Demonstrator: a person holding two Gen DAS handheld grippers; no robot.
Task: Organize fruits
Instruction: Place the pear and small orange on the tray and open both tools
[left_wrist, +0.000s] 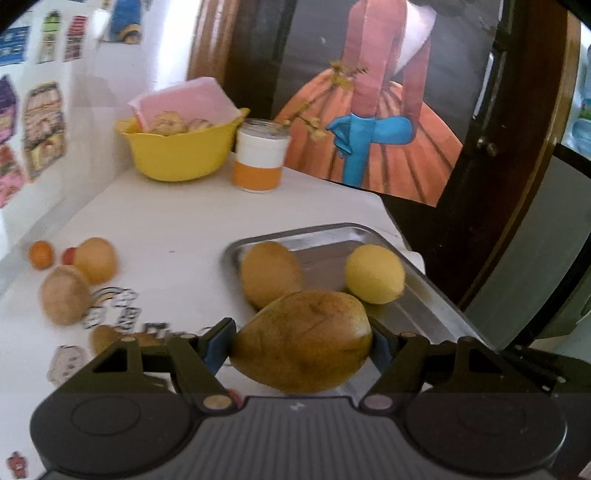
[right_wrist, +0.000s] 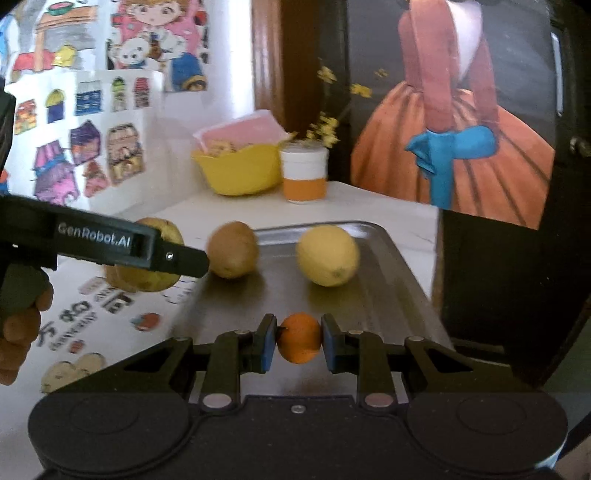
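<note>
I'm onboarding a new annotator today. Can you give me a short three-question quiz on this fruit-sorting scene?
1. True or false: the left claw holds a pear.
2. What does the right claw grip: A) lemon B) small orange fruit C) jar?
3. How many fruits lie in the metal tray, unheld?

Key: 1. True. 2. B, the small orange fruit. 3. Two: a lemon and a brown fruit.

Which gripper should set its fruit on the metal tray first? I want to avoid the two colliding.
Right, probably. The right gripper already holds the small orange fruit over bare metal tray. The left gripper, holding the large brownish-green mango, sits at the tray's near-left edge.
</note>
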